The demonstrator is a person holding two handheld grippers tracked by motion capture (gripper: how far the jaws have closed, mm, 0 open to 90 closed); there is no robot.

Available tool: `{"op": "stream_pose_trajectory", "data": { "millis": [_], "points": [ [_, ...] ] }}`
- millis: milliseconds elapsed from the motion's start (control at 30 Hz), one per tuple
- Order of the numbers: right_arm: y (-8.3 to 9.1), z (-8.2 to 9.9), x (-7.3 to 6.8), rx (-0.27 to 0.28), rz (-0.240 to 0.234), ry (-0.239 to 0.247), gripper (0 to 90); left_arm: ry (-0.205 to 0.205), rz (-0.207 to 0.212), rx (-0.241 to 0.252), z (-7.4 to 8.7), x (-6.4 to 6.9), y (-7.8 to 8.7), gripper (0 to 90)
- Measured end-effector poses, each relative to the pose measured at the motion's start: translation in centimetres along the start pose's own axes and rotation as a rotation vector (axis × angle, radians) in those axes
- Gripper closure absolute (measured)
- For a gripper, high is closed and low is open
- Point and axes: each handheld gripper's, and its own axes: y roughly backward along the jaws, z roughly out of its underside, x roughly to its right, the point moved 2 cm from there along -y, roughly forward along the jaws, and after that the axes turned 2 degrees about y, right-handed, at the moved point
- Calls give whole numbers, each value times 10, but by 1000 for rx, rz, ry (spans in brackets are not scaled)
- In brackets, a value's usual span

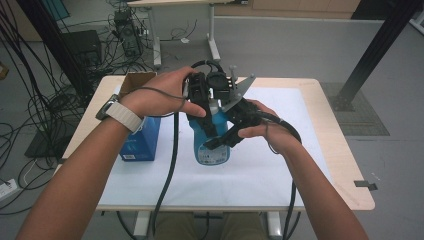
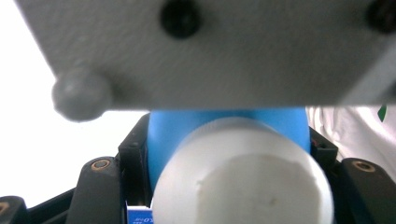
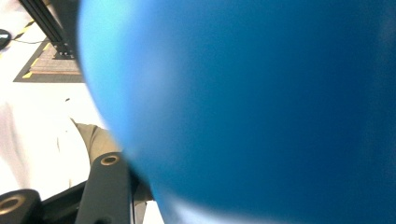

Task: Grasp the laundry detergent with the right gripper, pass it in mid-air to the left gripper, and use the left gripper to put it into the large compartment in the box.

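A blue bottle [image 1: 212, 150] with a white cap [image 2: 243, 172] stands upright on the white sheet in the middle of the table. My left gripper [image 1: 206, 125] comes down from the upper left and is shut on the bottle's upper part; in the left gripper view its jaws sit on either side of the blue shoulder [image 2: 224, 123] just behind the cap. My right gripper [image 1: 220, 140] reaches in from the right and is shut on the bottle's body [image 3: 257, 107], with one black finger [image 3: 105, 186] showing beside it. The right gripper's grey plate [image 2: 210, 51] hangs just above the cap.
A blue carton [image 1: 142, 140] lies left of the bottle, with an open cardboard box [image 1: 135, 82] behind it. The white sheet [image 1: 280, 165] covers most of the wooden table [image 1: 345, 165]. Cables litter the floor at left, and a black post [image 1: 380, 45] stands at right.
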Motion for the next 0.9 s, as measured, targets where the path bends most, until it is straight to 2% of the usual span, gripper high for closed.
{"op": "stream_pose_trajectory", "data": {
  "millis": [133, 300, 367, 433, 500, 633, 733, 900],
  "points": [
    [9, 11, -2, 13, 3, -27, 309, 1, -18, -1, 2, -1, 1, 375],
    [22, 33, -2, -39, 19, -76, 189, 9, -19, -5, 4, 0, 3, 375],
    [28, 44, -1, -50, 37, -115, 135, 15, -23, -5, 5, 1, 4, 375],
    [36, 57, 0, -87, 80, -149, 80, 19, -26, -7, 6, 2, 5, 375],
    [42, 64, 0, -121, 121, -165, 62, 25, -29, -8, 8, 2, 7, 375],
    [57, 74, -4, -203, 149, -193, 64, 41, -53, -30, 8, 2, 9, 375],
    [68, 82, -5, -321, 185, -203, 67, 78, -70, -42, 8, 0, 11, 375],
    [82, 95, -9, -465, 234, -231, 71, 145, -105, -50, 10, -5, 17, 375]
  ]
}}
